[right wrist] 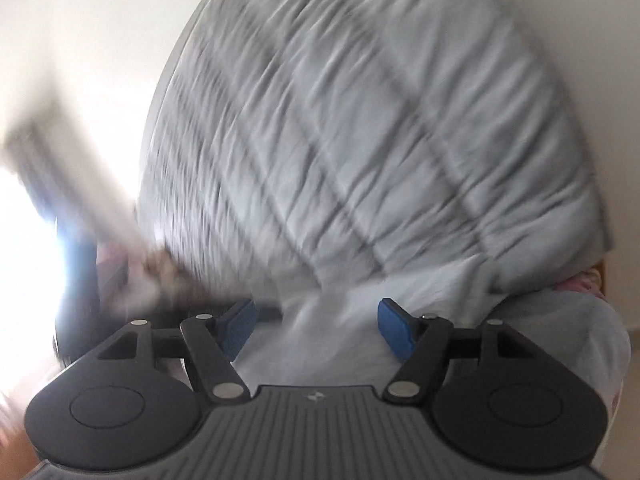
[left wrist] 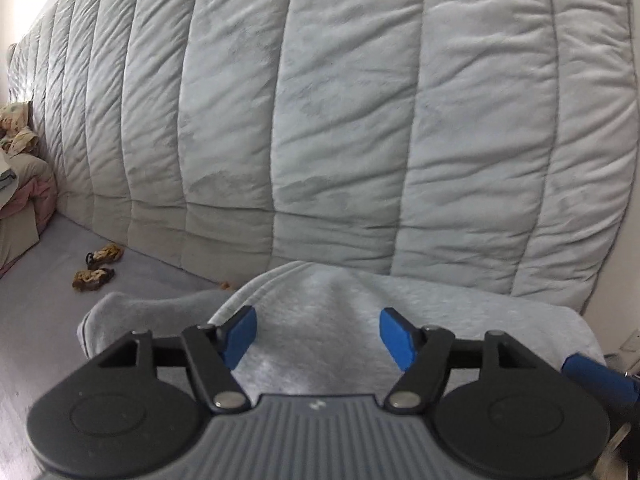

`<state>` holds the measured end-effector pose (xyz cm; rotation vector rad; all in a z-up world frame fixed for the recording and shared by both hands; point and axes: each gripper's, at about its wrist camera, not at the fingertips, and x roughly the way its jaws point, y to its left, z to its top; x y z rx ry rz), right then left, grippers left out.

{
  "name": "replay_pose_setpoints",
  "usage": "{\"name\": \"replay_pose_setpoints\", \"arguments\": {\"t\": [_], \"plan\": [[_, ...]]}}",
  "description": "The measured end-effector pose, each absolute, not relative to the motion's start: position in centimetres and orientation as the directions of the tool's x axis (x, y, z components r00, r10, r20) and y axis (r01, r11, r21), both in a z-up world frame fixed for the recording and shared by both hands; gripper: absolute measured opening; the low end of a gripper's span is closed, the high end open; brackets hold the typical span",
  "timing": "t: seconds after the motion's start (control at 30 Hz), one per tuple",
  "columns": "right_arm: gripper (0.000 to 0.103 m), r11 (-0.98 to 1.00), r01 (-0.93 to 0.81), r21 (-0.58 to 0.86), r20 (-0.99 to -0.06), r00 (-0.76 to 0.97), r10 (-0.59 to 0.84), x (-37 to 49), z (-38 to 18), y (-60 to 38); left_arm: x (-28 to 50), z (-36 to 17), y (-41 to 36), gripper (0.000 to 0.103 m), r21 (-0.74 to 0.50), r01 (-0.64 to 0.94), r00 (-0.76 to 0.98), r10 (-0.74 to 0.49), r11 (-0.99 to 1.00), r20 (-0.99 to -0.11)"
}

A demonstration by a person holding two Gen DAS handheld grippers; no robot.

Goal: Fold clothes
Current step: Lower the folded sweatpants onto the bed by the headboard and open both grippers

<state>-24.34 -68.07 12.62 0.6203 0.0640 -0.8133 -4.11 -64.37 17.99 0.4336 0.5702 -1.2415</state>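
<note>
A light grey garment (left wrist: pixel 320 292) lies bunched on the bed sheet, right under my left gripper (left wrist: pixel 318 328). That gripper is open, its blue pads (left wrist: pixel 240 334) standing well apart over the cloth and not pressing on it. At the right edge of the left wrist view, a blue fingertip of the other gripper (left wrist: pixel 600 376) shows beside the garment. The right wrist view is blurred. My right gripper (right wrist: pixel 318 322) is open too, with the same grey garment (right wrist: pixel 320 348) spread below and between its pads, which are not pinching it.
A grey quilted duvet (left wrist: pixel 340 120) rises like a wall just behind the garment. Two small brown patterned items (left wrist: pixel 98 266) lie on the grey sheet (left wrist: pixel 48 320) at left. A pile of clothes (left wrist: pixel 24 176) sits at the far left. A pink cloth (right wrist: pixel 584 280) peeks out at right.
</note>
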Motion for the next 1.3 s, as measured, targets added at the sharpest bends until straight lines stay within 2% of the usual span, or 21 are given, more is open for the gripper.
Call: {"name": "replay_pose_setpoints", "arguments": {"t": [0.07,0.13,0.27,0.47,0.8,1.07,1.23,1.27,1.3], "plan": [[0.073,0.556,0.742,0.376,-0.341,0.668,-0.661,-22.9,12.5,-66.6,-3.8,17.3,-64.4,0.069,0.01,0.96,0.224,-0.746,0.279,-0.627],[0.073,0.562,0.761,0.324,-0.389,0.649,-0.654,-22.3,11.9,-66.5,-3.6,16.4,-64.6,0.069,0.044,0.959,0.243,-0.736,0.278,-0.632],[0.072,0.538,0.763,0.359,-0.432,0.647,-0.629,-22.6,11.0,-67.3,-3.6,15.2,-64.9,0.069,0.058,0.951,0.268,-0.724,0.302,-0.636],[0.072,0.545,0.772,0.326,-0.458,0.633,-0.624,-22.1,10.2,-65.3,-4.1,14.3,-64.3,0.069,0.099,0.949,0.294,-0.722,0.301,-0.627],[0.072,0.543,0.773,0.328,-0.459,0.633,-0.624,-22.6,10.5,-64.6,-6.5,15.3,-64.6,0.069,0.231,0.918,0.395,-0.682,0.323,-0.615],[0.074,0.522,0.786,0.331,-0.445,0.618,-0.648,-24.0,11.3,-64.4,-7.0,17.5,-61.4,0.07,0.269,0.868,0.491,-0.639,0.417,-0.593],[0.08,0.49,0.816,0.307,-0.375,0.577,-0.725,-24.6,13.3,-62.7,-6.3,18.6,-57.6,0.071,0.224,0.804,0.565,-0.591,0.551,-0.576],[0.086,0.492,0.814,0.31,-0.354,0.579,-0.735,-24.7,13.7,-62.4,-6.2,18.8,-56.3,0.071,0.212,0.788,0.581,-0.582,0.578,-0.569],[0.091,0.497,0.813,0.304,-0.341,0.58,-0.74,-24.6,13.9,-62.0,-6.3,18.8,-54.8,0.077,0.212,0.772,0.599,-0.575,0.599,-0.557]]}}
